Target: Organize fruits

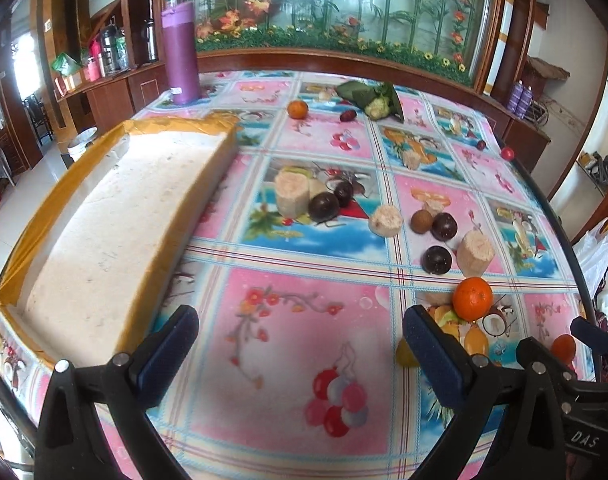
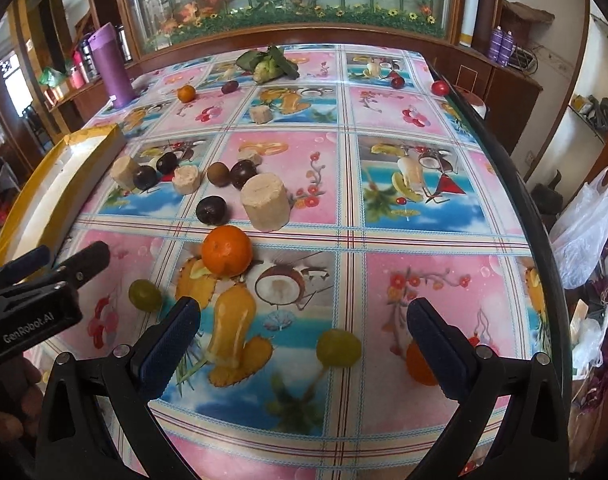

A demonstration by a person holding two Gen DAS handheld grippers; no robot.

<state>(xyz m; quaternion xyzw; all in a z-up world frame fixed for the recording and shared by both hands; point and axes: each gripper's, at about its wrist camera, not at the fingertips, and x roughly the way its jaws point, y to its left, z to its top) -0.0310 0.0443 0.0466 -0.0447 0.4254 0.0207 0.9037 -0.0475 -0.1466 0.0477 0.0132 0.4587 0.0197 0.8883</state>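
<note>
Loose fruit lies on a flowered tablecloth. In the right wrist view an orange (image 2: pixel 226 251) sits ahead, with a green grape (image 2: pixel 145 295) to its left and another green grape (image 2: pixel 338 347) between my fingers' line. A second orange (image 2: pixel 418 364) is partly hidden behind the right finger. Several dark plums (image 2: pixel 210 210) and pale cane chunks (image 2: pixel 265 202) lie beyond. My right gripper (image 2: pixel 304 334) is open and empty. My left gripper (image 1: pixel 299 340) is open and empty over bare cloth; the orange (image 1: pixel 472 298) is to its right. A white foam tray (image 1: pixel 115 232) with yellow tape lies left.
A purple flask (image 1: pixel 181 54) stands at the table's far left. A leafy green bundle (image 1: pixel 374 100), a small orange (image 1: pixel 297 109) and small red fruits (image 2: pixel 440 88) lie far back. The table edge (image 2: pixel 540 240) runs along the right, with plastic bags (image 2: pixel 584 232) beyond.
</note>
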